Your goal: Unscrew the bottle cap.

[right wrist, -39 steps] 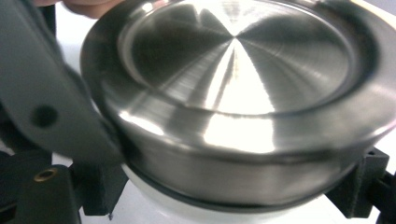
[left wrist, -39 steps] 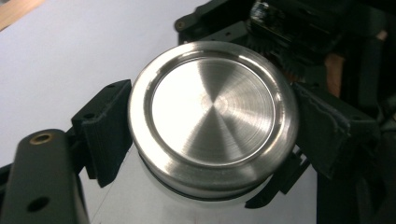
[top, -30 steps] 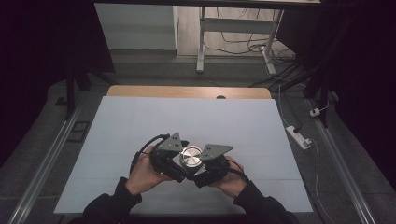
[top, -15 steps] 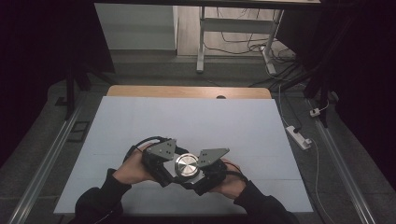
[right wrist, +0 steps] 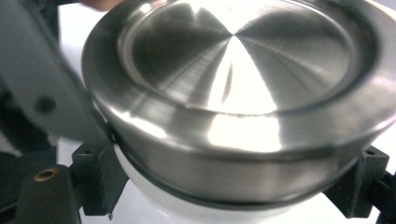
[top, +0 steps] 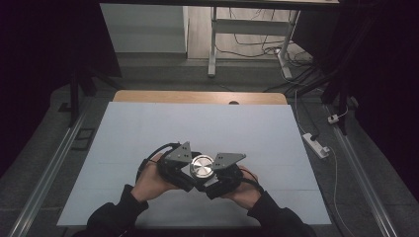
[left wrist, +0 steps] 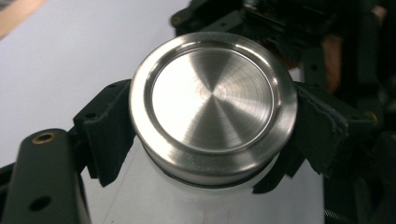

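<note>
I'm seeing both grippers meeting near the front-centre of the pale table [top: 148,128], w/ a white container carrying a brushed steel lid [top: 201,166] held between them. My left gripper [left wrist: 205,140] has just been closing and its black pads [left wrist: 109,130] are now pressing on the lid's rim from both sides, so it's gripping the lid. My right gripper [right wrist: 224,196] is clamping lower down, jaws hugging the white body [right wrist: 154,200] just under the lid; that view is blurry and very close, so I'm prob. right but can't confirm exact pad contact. In the high view the left hand [top: 150,180] and right hand [top: 242,190] are sitting just beside each other, lid facing up between the grey plates.
</note>
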The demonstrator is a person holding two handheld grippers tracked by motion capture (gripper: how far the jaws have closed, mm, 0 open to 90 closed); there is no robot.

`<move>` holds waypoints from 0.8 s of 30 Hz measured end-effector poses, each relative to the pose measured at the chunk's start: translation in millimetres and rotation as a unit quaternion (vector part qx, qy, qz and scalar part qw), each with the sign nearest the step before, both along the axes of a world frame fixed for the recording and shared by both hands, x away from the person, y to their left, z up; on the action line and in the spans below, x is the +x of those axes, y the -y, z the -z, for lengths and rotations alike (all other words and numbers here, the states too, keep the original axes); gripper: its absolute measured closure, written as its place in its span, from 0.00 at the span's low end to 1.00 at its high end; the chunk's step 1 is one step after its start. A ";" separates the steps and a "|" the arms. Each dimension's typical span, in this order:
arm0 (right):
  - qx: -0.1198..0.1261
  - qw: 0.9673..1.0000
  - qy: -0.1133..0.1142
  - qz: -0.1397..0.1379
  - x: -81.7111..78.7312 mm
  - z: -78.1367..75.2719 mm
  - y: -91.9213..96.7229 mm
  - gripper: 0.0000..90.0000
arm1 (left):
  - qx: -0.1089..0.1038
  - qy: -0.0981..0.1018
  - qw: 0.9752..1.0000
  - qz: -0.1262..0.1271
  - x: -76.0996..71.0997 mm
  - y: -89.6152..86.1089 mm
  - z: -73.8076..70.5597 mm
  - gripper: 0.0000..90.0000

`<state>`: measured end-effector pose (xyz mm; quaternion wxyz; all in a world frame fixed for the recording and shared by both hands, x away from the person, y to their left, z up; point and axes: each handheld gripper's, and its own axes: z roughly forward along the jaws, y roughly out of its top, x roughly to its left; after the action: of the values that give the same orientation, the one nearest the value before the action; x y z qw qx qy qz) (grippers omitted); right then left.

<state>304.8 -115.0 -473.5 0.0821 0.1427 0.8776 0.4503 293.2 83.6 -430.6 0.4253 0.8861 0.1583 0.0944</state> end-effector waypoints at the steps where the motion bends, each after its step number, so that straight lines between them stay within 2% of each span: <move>1: -0.003 1.000 0.007 0.013 0.7 0.0 0.6 0.17 | -0.003 -0.001 1.000 -0.027 -2.5 4.8 0.3 0.21; 3: -0.003 1.000 0.007 0.021 1.6 0.1 1.7 0.17 | -0.006 -0.004 0.999 -0.036 -2.6 6.5 0.2 0.21; 4: -0.002 1.000 0.007 0.022 1.8 0.2 2.1 0.17 | -0.008 -0.005 1.000 -0.029 -1.4 5.2 -0.5 0.21; 5: -0.001 1.000 0.007 0.022 1.5 -0.1 2.3 0.17 | -0.019 -0.011 1.000 -0.022 0.1 3.0 -1.5 0.20; 6: -0.001 1.000 0.007 0.022 1.5 -0.1 2.3 0.17 | -0.019 -0.011 1.000 -0.022 0.1 3.0 -1.5 0.15; 7: 0.001 1.000 0.005 0.016 1.1 -1.3 2.6 0.17 | -0.034 -0.024 0.999 -0.009 3.2 -3.1 -4.7 0.09; 9: 0.004 1.000 0.004 0.006 0.9 -2.2 2.9 0.17 | -0.034 -0.019 0.999 0.006 4.2 -9.6 -7.8 0.05; 10: 0.005 1.000 0.002 0.000 0.7 -2.5 3.0 0.17 | -0.034 -0.019 0.999 0.006 4.2 -9.6 -7.8 0.04; 12: 0.005 1.000 -0.004 -0.018 0.2 -2.4 2.9 0.17 | -0.020 -0.011 0.999 0.043 5.5 -17.4 -9.9 0.01; 14: 0.004 0.999 -0.008 -0.036 -1.4 -2.0 1.6 0.17 | -0.013 -0.009 0.997 0.073 5.1 -19.6 -8.6 0.03; 16: 0.004 0.998 -0.012 -0.054 -3.4 -1.3 -0.7 0.17 | -0.002 -0.007 0.994 0.107 3.9 -19.3 -6.2 0.04; 18: 0.002 0.997 -0.013 -0.074 -5.3 -0.9 -2.4 0.17 | 0.002 -0.008 0.992 0.125 3.1 -17.3 -3.7 0.05; 19: 0.002 0.997 -0.013 -0.074 -5.3 -0.9 -2.4 0.17 | 0.002 -0.008 0.992 0.125 3.1 -17.3 -3.7 0.06; 21: 0.000 0.995 -0.012 -0.097 -9.3 -0.8 -4.5 0.17 | 0.001 -0.005 0.989 0.149 2.5 -16.0 -0.6 0.13; 23: -0.002 0.994 -0.010 -0.109 -10.7 -0.9 -5.3 0.17 | -0.005 -0.009 0.988 0.157 2.7 -15.5 0.5 0.16; 24: -0.002 0.994 -0.009 -0.108 -11.0 -0.9 -5.7 0.17 | -0.009 -0.004 0.988 0.153 1.8 -15.2 0.6 0.20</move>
<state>293.8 -109.3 -472.7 0.0249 0.0510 0.8893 0.4537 295.0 98.8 -431.2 0.4418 0.8965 0.0232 0.0234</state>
